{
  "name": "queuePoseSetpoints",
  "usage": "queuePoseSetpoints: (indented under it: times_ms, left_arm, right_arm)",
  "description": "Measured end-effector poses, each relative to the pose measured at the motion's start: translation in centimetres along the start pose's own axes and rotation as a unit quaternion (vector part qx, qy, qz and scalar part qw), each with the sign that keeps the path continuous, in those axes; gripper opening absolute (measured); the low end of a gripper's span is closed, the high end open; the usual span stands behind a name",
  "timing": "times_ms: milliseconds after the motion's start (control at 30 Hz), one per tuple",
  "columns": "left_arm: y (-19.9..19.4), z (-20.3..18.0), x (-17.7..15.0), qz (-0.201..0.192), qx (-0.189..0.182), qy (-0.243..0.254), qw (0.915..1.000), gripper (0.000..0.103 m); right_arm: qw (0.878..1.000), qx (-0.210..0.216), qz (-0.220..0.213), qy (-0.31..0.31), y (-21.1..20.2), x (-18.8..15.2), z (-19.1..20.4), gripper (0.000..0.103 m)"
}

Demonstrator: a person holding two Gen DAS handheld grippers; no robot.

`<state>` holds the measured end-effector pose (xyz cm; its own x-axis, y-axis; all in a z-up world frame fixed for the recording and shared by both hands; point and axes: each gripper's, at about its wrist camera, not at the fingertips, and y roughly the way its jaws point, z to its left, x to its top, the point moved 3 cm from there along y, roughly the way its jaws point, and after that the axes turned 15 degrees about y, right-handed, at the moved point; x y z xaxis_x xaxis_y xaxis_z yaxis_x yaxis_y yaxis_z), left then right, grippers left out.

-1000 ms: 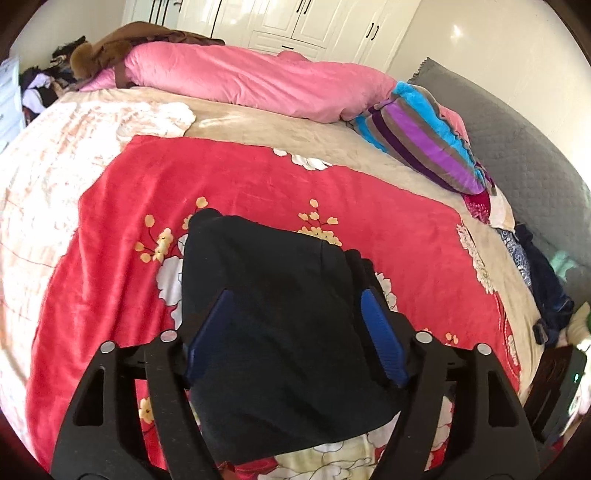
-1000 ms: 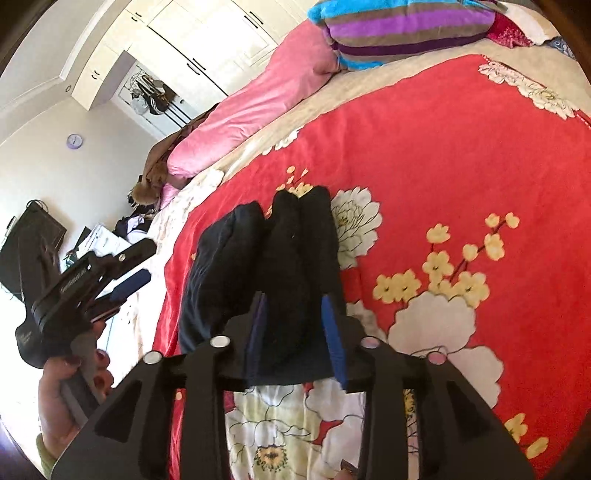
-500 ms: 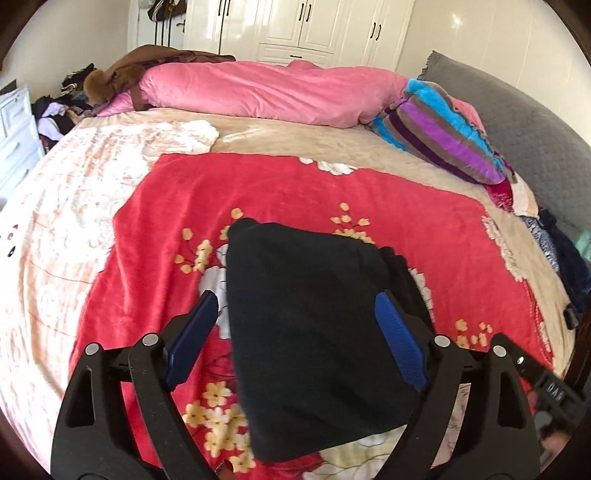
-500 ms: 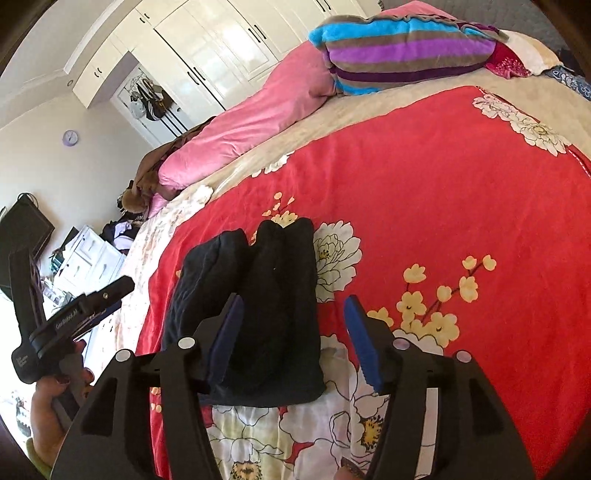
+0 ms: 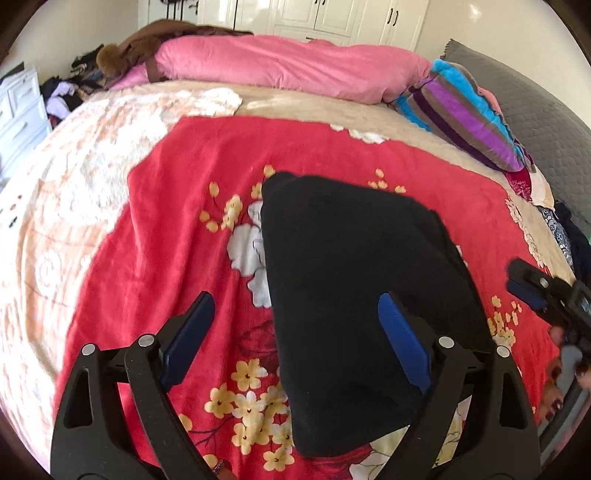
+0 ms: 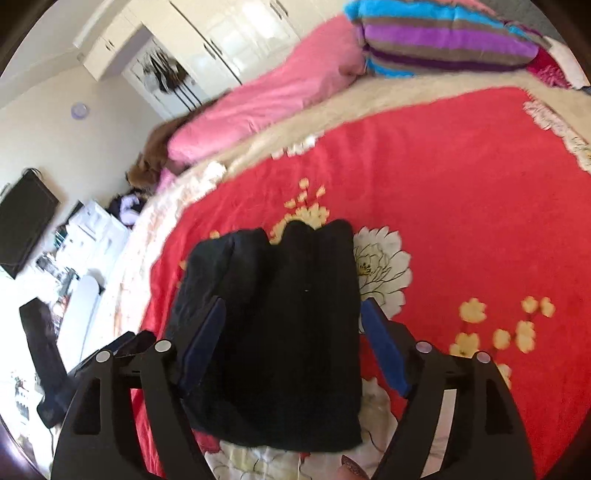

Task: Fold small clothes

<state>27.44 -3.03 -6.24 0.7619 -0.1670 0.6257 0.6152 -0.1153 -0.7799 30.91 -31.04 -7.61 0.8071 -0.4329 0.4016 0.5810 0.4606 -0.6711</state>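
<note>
Black folded garment [image 5: 354, 280] flat on red floral blanket [image 5: 177, 229] — left gripper [image 5: 295, 328] and right gripper [image 6: 291, 328] both spread wide (neither gripping).

Folded garment [image 5: 354, 280] lies on the floral blanket [image 5: 177, 221] on the bed, in front of both tongs. Long pillow [image 5: 288, 62] along the far edge, striped cushion [image 5: 465, 118] at its right end. Drawer unit [image 5: 20, 107] left of the bed, wardrobe [image 5: 332, 14] behind.

Hidden and cut-off parts
The black garment [image 6: 280, 332] hides the blanket [image 6: 461, 203] beneath it; the right gripper [image 5: 532, 291] beside it is cut off by the picture's edge.
</note>
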Motion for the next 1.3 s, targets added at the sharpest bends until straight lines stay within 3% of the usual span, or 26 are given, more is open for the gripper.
queuePoseSetpoints:
  times_ms: [167, 400, 467, 567, 633, 733, 833, 1033, 1200, 1300]
  left_arm:
    - [1.2, -0.3, -1.0, 0.015, -0.008, 0.003, 0.9998, 0.085]
    - [1.8, 0.0, -1.5, 0.013, -0.021, -0.006, 0.9997, 0.087]
    - [2.0, 0.0, -1.6, 0.013, -0.023, -0.008, 0.9996, 0.087]
    - [2.1, -0.2, -1.7, 0.011, -0.024, -0.010, 0.9996, 0.087]
    - [2.2, -0.1, -1.8, 0.010, -0.024, -0.012, 0.9996, 0.087]
    - [2.1, -0.2, -1.8, 0.009, -0.022, -0.015, 0.9996, 0.087]
    - [1.7, -0.3, -1.6, 0.005, -0.019, -0.014, 0.9997, 0.087]
    - [0.1, -1.3, -0.8, -0.016, -0.036, -0.006, 0.9992, 0.087]
    - [-0.1, -3.3, -0.4, -0.016, -0.041, 0.022, 0.9988, 0.087]
    - [0.8, -3.9, -0.8, -0.004, -0.045, 0.026, 0.9986, 0.087]
  right_arm:
    - [0.999, -0.024, 0.041, 0.004, 5.0, 2.0, 1.0, 0.076]
    - [0.997, -0.030, 0.066, -0.006, 8.3, 3.1, 2.5, 0.075]
    - [0.997, -0.035, 0.069, -0.029, 8.8, 2.8, 3.2, 0.062]
    - [0.994, -0.041, 0.074, -0.066, 9.4, 2.0, 4.3, 0.056]
    - [0.993, -0.042, 0.077, -0.074, 9.7, 1.7, 4.7, 0.036]
    - [0.992, -0.035, 0.064, -0.106, 9.2, 1.1, 5.9, 0.017]
    - [0.989, -0.023, 0.044, -0.136, 7.8, 0.7, 6.9, 0.015]
    - [0.992, 0.026, 0.017, -0.122, 3.4, 2.7, 6.5, 0.014]
    - [0.993, -0.006, 0.006, -0.117, 2.9, 3.8, 4.1, 0.014]
    - [0.994, -0.030, 0.022, -0.101, 4.6, 3.8, 2.0, 0.014]
